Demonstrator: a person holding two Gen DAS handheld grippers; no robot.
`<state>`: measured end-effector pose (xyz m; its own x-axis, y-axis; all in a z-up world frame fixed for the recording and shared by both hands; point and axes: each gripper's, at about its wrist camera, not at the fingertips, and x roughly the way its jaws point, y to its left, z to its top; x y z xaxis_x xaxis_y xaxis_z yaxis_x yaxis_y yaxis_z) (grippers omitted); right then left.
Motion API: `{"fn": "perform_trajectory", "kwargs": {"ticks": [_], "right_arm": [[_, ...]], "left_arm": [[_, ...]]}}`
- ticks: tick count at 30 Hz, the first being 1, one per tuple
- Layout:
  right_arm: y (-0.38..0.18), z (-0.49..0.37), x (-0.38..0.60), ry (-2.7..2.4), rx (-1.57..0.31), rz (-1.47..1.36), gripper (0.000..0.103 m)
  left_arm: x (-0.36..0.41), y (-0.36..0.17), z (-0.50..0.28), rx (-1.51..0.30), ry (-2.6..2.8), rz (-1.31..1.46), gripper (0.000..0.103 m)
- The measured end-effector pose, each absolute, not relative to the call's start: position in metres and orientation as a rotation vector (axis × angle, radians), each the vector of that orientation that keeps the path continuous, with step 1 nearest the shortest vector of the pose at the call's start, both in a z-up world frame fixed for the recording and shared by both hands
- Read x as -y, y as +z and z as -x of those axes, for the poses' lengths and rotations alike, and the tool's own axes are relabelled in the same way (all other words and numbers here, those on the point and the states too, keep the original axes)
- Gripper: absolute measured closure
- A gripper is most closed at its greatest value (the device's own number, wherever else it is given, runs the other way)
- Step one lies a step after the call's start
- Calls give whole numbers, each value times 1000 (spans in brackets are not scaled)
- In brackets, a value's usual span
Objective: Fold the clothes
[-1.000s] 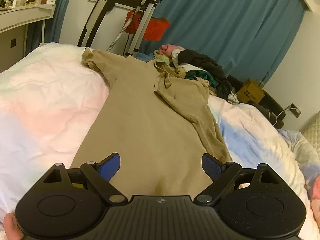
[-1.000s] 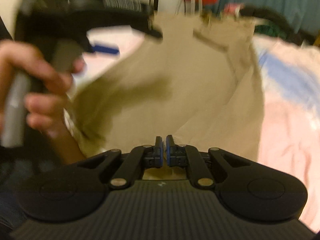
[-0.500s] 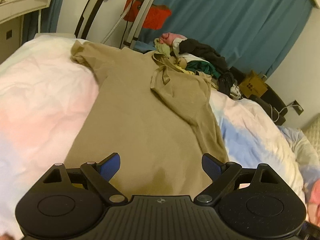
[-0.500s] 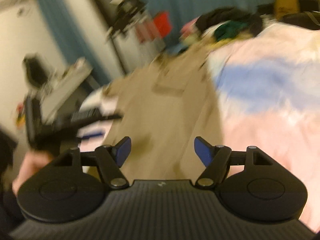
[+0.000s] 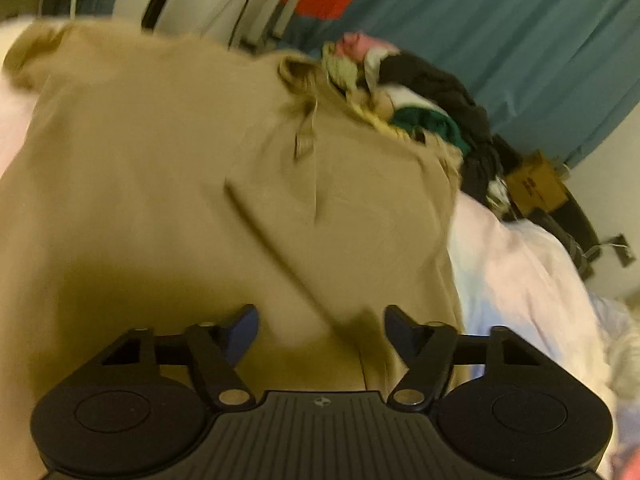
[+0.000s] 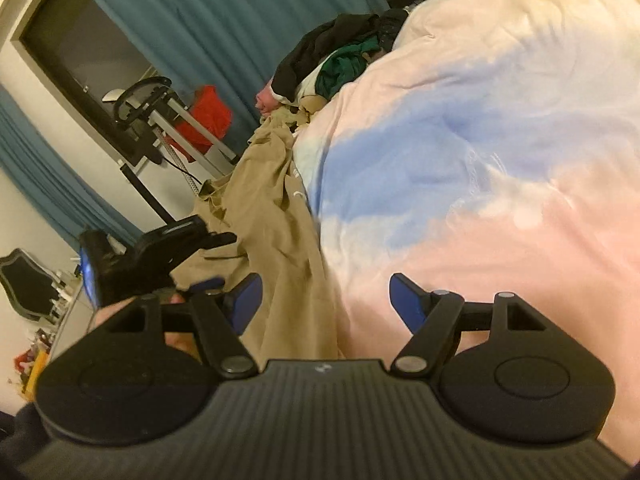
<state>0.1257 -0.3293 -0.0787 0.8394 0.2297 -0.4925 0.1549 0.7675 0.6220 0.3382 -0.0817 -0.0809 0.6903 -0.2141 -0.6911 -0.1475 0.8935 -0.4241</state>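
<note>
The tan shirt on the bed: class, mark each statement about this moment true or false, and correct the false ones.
1. The tan shirt lies spread on the bed cover. True.
2. The right gripper is clamped on the shirt. False: its jaws stand open, gripping nothing.
3. A pile of clothes sits beyond the shirt. True.
4. The curtains are red. False: they are teal.
5. The left gripper holds a sock. False: its jaws are closing over the shirt, gripping nothing.
</note>
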Motion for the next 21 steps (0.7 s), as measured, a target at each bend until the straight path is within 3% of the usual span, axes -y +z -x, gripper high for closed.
{"fn": "perform_trajectory", "kwargs": {"ticks": [1,2,3,5,10,13,16,18,21], "right_arm": [[-79,-130,327,46,-585,-698,30],[-79,-134,325,49,-584,-691,30],[-80,-138,324,51,-584,-684,30],[-82,-143,320,55,-589,-666,30],[-91,-152,315,72,-618,-662,30],[-92,-153,314,73,-618,-656,30],[-88,-152,313,67,-602,-640,30],[-84,-151,313,67,-589,-627,30],[-78,-147,312,79,-570,-612,30]], "left_arm": [[84,-81,-345,-808,-38,466,64],[85,-82,-352,-800,-39,454,83],[87,-80,-358,-786,-38,433,94],[89,-69,-366,-718,-22,367,100],[106,-52,-386,-572,62,110,100],[109,-62,-394,-628,78,97,98],[99,-68,-377,-697,30,143,78],[87,-66,-352,-723,-18,178,53],[68,-60,-299,-765,-134,232,51]]}}
